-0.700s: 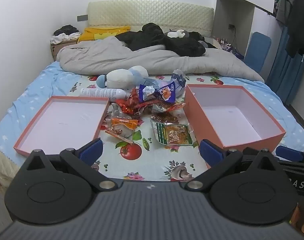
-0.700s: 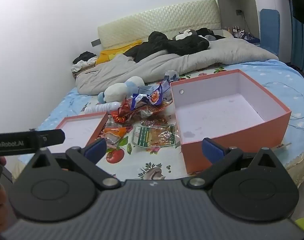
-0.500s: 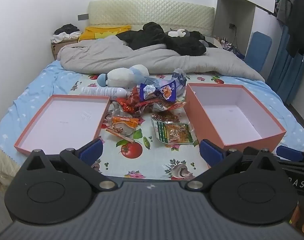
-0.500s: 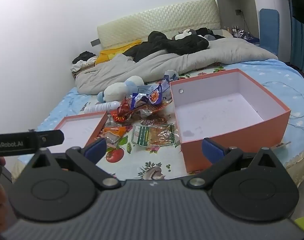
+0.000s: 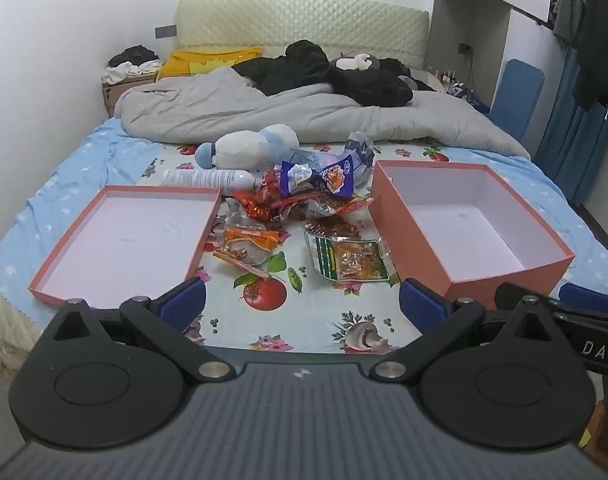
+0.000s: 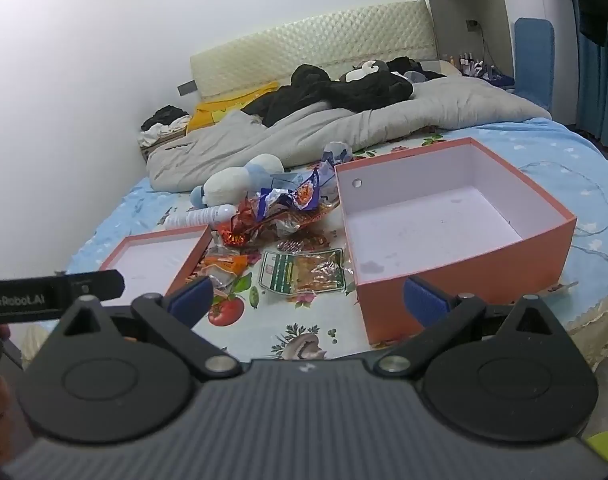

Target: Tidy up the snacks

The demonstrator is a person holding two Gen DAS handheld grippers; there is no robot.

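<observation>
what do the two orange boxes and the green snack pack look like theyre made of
Deep box and shallow box: likely rigid cardboard, matte orange outside with pale lining; straight thin walls, crisp corners, no shine. Green snack pack: probably thin plastic film, glossy and partly clear; it crinkles, catches glare, and shows the food inside.

A bedroom with white walls (image 5: 64, 40)

We see a bed (image 5: 84, 152) with a cream quilted headboard (image 5: 304, 20), a rumpled grey duvet (image 5: 232, 112), blue curtains (image 5: 575, 136) and a blue chair (image 5: 517, 92).
</observation>
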